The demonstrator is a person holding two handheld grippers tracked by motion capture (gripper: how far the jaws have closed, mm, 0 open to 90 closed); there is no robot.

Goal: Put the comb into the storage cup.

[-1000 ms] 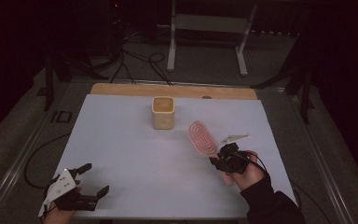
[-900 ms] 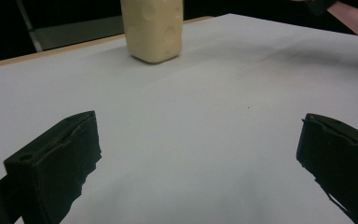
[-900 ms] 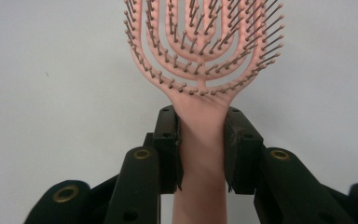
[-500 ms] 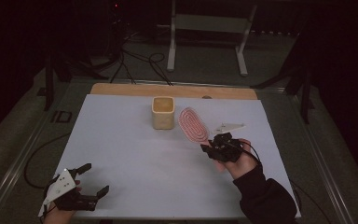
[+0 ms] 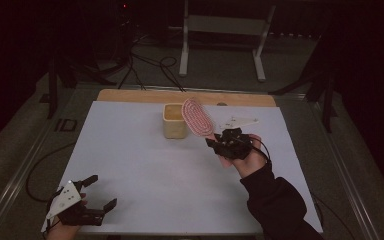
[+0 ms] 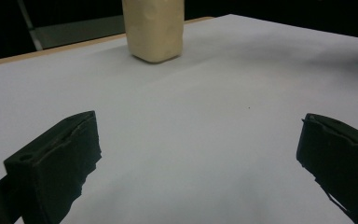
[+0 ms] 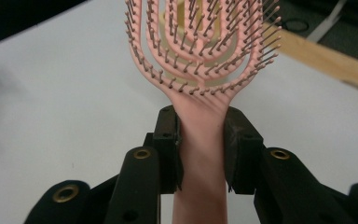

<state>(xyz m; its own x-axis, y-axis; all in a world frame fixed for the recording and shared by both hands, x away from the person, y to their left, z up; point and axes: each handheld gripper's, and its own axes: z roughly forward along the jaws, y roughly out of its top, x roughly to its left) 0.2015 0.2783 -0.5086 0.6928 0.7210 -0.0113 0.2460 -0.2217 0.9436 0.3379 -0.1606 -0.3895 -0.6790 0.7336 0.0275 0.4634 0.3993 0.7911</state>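
My right claw [image 5: 215, 141] is clenched on the handle of a pink hairbrush [image 5: 197, 116], jaws pressed to either side of the neck just below the bristled head, as the right gripper view shows. The brush is carried in the air, tilted, its head hanging at the right-hand rim of the cream cup [image 5: 174, 120], which stands near the far edge of the white desk [image 5: 145, 165]. My left claw [image 5: 96, 192] rests well short of the cup at the desk's near left corner, jaws spread wide with nothing between them.

I judge the brush is bound for the cup. The risk is plain: the head looks broad against the cup's mouth, and if I lower it at this slant it could catch the rim and tip or shove the light cup, since nothing steadies it. The grip sits on a smooth, tapering handle, so a knock against the rim could also twist the brush in the jaws.

From the high view the cup's interior looks empty, though shadow hides its bottom.
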